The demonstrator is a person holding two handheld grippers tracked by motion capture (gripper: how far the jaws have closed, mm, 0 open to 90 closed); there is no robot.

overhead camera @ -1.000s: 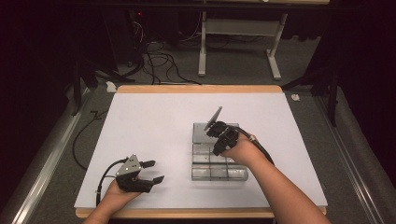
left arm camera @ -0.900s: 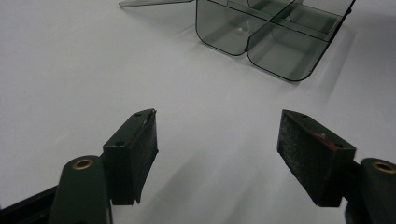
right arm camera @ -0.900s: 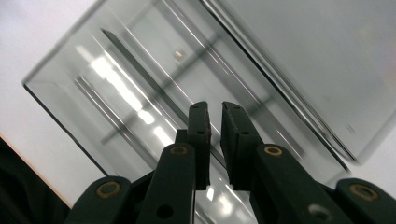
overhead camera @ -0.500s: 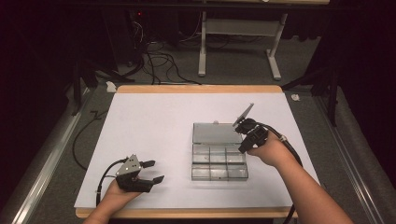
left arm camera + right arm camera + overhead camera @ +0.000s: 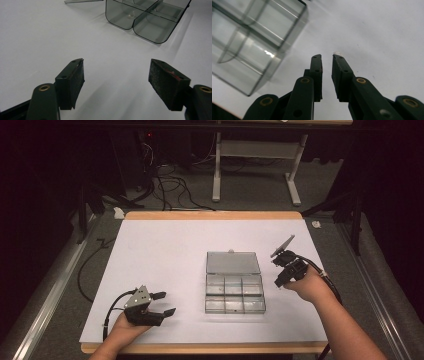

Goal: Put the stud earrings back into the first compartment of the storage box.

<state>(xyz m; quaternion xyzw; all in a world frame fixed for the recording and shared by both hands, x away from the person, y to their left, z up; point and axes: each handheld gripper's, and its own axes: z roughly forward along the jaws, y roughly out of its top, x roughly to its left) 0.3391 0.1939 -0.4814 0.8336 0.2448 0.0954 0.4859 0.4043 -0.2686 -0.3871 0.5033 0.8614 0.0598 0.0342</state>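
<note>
A clear plastic compartment box lies open near the middle of the white table, its lid folded flat behind it. Just to its right, the right gripper points down at the tabletop, jaws nearly together with a narrow gap. Well to its left, the left gripper rests with jaws spread wide and empty.

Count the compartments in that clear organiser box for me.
6, as far as the high view shows: the clear organiser box lies open with its lid flat behind it, three compartments in the far row and three in the near row. All look empty.
</note>
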